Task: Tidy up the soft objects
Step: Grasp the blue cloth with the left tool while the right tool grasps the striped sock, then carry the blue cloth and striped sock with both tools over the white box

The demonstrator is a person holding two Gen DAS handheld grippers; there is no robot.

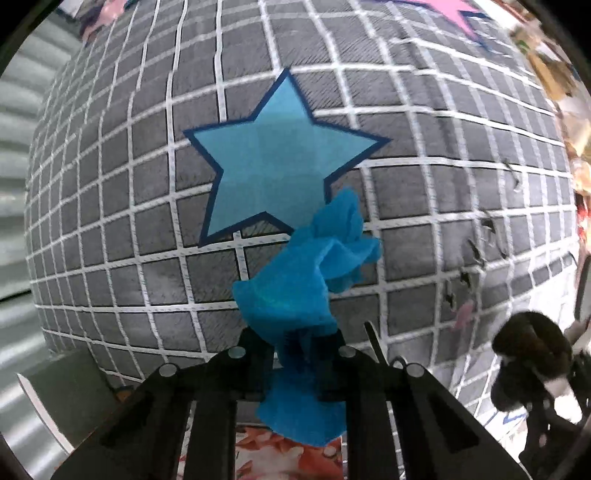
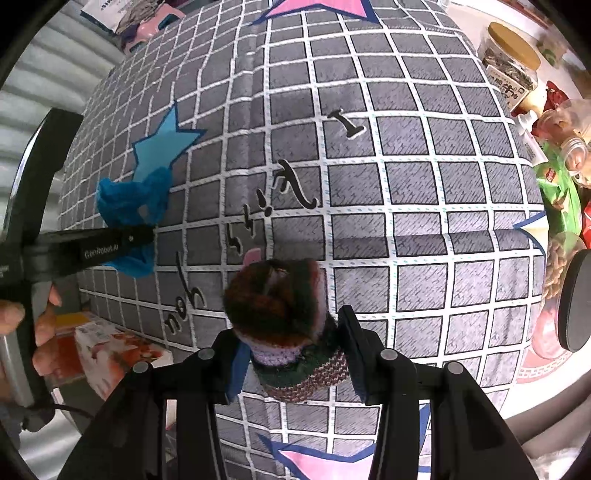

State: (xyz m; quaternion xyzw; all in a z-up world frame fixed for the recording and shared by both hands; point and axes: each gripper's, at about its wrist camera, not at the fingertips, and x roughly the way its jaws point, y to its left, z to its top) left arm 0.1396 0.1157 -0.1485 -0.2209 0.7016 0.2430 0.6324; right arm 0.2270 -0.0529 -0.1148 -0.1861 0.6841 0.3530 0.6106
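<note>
My left gripper (image 1: 301, 350) is shut on a crumpled blue cloth (image 1: 306, 273) and holds it above a grey checked sheet (image 1: 147, 184), just below a printed blue star (image 1: 273, 162). The cloth also shows in the right wrist view (image 2: 129, 201), pinched in the left gripper (image 2: 144, 236) at the left. My right gripper (image 2: 291, 354) is shut on a rolled knitted piece, dark brown and green with a lilac band (image 2: 280, 306), held over the sheet (image 2: 406, 184). That knitted piece shows blurred at the lower right of the left wrist view (image 1: 532, 354).
The sheet carries pink stars (image 2: 317, 5) and black lettering (image 2: 295, 184). Jars and snack packets (image 2: 509, 59) crowd the right edge. A patterned box (image 2: 110, 347) lies below the sheet at left. A corrugated grey wall (image 1: 14, 147) stands to the left.
</note>
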